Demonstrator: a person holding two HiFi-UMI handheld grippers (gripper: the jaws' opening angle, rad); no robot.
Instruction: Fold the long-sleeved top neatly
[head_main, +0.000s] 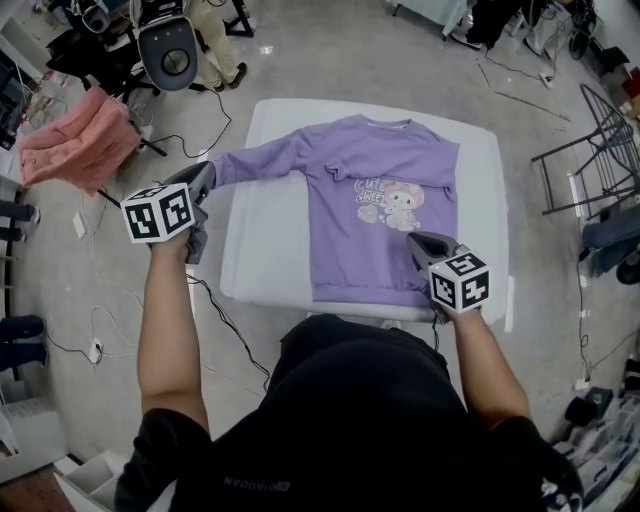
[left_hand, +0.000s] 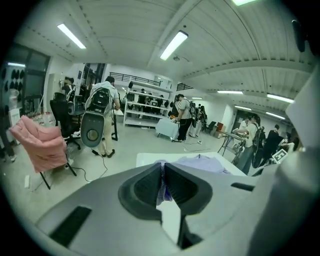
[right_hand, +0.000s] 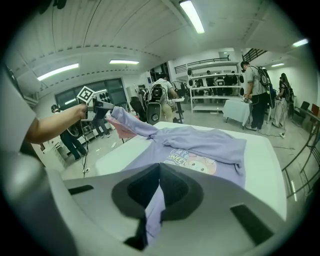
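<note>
— The left gripper has its fingers pinched shut on the sleeve cuff, lifted out past the desk. The right gripper has its fingers clamped on the hem.

— The purple top lies face up on the desk. I'd judge a hard pull could slip the cuff or drag the body askew.

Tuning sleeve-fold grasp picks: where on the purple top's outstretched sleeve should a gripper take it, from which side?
Probably the cuff, from beyond the table's left edge: the sleeve stretches straight out past that edge, so its end is clear of the surface. The left gripper is shut on it there, the right gripper on the hem.
</note>
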